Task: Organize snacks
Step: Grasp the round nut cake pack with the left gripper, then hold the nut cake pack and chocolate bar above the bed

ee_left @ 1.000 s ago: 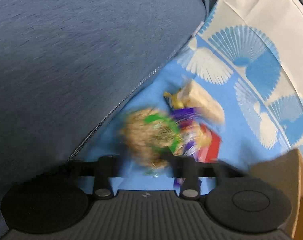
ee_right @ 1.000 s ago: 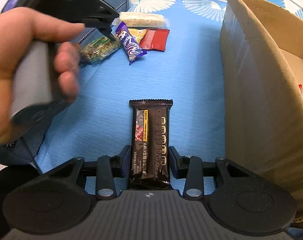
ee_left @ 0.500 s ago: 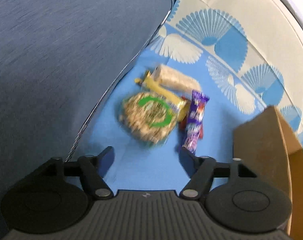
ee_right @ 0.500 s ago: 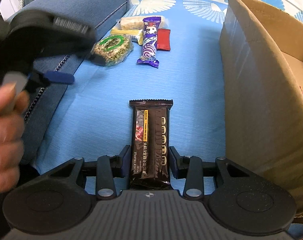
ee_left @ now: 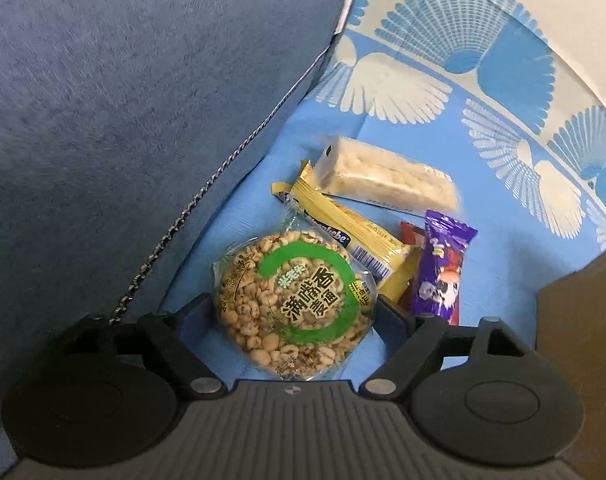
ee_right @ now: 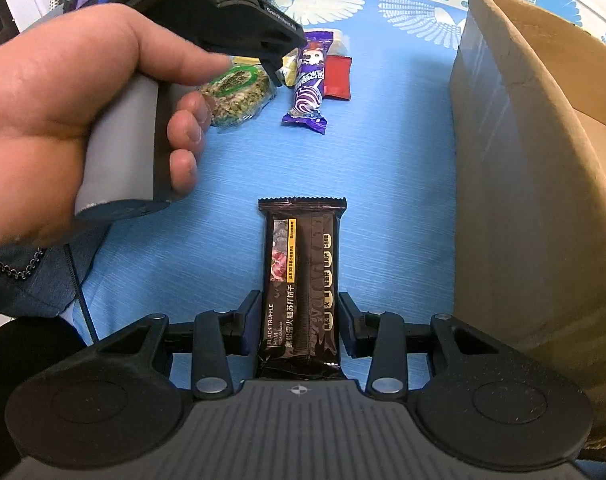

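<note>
A round puffed-grain cake (ee_left: 295,304) in a clear pack with a green ring lies on the blue cloth. My left gripper (ee_left: 293,314) stands open, one finger at each side of the pack. Behind it lie a yellow wafer pack (ee_left: 355,236), a pale rice bar (ee_left: 387,176), a purple candy pack (ee_left: 443,272) and a red pack (ee_left: 407,236). My right gripper (ee_right: 299,320) is shut on a black cracker bar (ee_right: 303,272) that points away from me. In the right wrist view a hand (ee_right: 63,120) holds the left gripper over the grain cake (ee_right: 235,96).
An open cardboard box (ee_right: 523,160) stands along the right side, and its corner (ee_left: 575,340) shows in the left wrist view. A dark blue cushion (ee_left: 123,100) with a zip rises on the left. Bare blue cloth (ee_right: 383,168) lies between the bar and the snack pile.
My left gripper went from shut to open, drew back, then came forward with a finger at each side of the grain cake. The purple pack shifted to the right. The right gripper kept still.
</note>
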`<state>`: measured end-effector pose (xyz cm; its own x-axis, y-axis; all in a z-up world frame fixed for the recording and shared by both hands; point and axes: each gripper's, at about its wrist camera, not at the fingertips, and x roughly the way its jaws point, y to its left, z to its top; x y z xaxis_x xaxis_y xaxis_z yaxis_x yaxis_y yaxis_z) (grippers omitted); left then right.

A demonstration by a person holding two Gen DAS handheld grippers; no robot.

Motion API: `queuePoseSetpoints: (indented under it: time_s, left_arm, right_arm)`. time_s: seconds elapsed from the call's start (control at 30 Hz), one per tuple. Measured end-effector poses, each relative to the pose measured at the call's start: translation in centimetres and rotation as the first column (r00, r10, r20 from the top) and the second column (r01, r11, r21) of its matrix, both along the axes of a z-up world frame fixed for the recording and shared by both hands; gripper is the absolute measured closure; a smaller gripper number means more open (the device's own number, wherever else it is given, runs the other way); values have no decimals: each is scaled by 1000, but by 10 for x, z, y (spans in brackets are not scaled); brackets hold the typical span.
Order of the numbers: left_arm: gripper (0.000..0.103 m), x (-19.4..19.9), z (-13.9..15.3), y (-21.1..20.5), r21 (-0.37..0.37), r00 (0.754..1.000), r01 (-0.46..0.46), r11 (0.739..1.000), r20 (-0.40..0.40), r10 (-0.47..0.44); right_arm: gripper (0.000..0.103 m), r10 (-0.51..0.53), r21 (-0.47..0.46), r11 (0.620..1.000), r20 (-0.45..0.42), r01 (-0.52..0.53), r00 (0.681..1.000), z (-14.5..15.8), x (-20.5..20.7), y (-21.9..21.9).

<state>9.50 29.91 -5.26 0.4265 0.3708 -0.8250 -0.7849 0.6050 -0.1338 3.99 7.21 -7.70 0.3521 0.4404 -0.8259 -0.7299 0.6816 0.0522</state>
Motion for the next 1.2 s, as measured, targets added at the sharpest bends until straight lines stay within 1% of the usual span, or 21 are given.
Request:
queuePoseSetpoints:
  time_s: [0.07, 0.17, 0.27, 0.3, 0.4, 0.5, 0.57, 0.63, 0.67, 0.7, 0.73, 0.8, 0.93, 1.03, 1.2]
  left_arm:
    - [16, -9, 4, -5, 5, 1000, 17, 1000, 19, -17]
    - [16, -29, 15, -16, -27, 998, 46, 999, 54, -44]
    - [16, -53, 24, -28, -83, 989, 127, 988, 86, -120]
    - [16, -63, 27, -33, -90, 984, 162, 983, 95, -154]
    - [16, -94, 35, -52, -75, 959, 272, 959, 104, -264]
    - [16, -122, 38, -72, -15, 918, 383, 923, 111, -380]
    - [16, -135, 35, -80, -1, 898, 427, 904, 114, -424]
    - [16, -149, 28, -84, 5, 894, 435, 900, 118, -433]
    - [16, -152, 24, -85, 14, 889, 446, 895, 112, -444]
    - [16, -155, 21, -86, 8, 881, 460, 888, 122, -457]
    - [16, -158, 23, -87, 8, 877, 462, 887, 144, -459]
    - [16, -161, 24, -87, 13, 880, 453, 892, 153, -449]
    - [16, -158, 19, -88, -5, 879, 467, 884, 116, -463]
    - [16, -154, 14, -83, -33, 878, 472, 881, 101, -467]
    - [15, -148, 8, -81, -59, 878, 478, 877, 77, -473]
  right_arm:
    - [62, -1, -1, 1000, 6, 1, 1000, 0, -1, 0]
    - [62, -3, -2, 1000, 15, 3, 1000, 0, -3, 1]
    - [62, -9, -3, 1000, 23, 9, 1000, 0, -6, 0]
    - [62, -12, -3, 1000, 25, 12, 1000, 1, -7, 0]
    - [62, -21, -1, 1000, 36, 21, 999, 3, -11, -1]
    - [62, -22, 3, 1000, 55, 22, 998, 6, -16, -2]
    - [62, -22, 0, 1000, 68, 22, 997, 7, -21, -3]
    - [62, -25, -1, 1000, 80, 25, 997, 8, -26, -5]
    - [62, -26, -5, 1000, 87, 27, 996, 8, -28, -6]
    - [62, -30, -9, 999, 92, 31, 995, 8, -31, -7]
    - [62, -35, -11, 999, 93, 36, 995, 8, -32, -8]
    - [62, -49, -18, 999, 89, 51, 995, 8, -33, -11]
    - [62, -54, -36, 998, 78, 57, 995, 4, -36, -10]
    - [62, -45, -54, 997, 85, 50, 995, -1, -38, -8]
    - [61, -42, -59, 997, 88, 48, 995, 0, -37, -8]
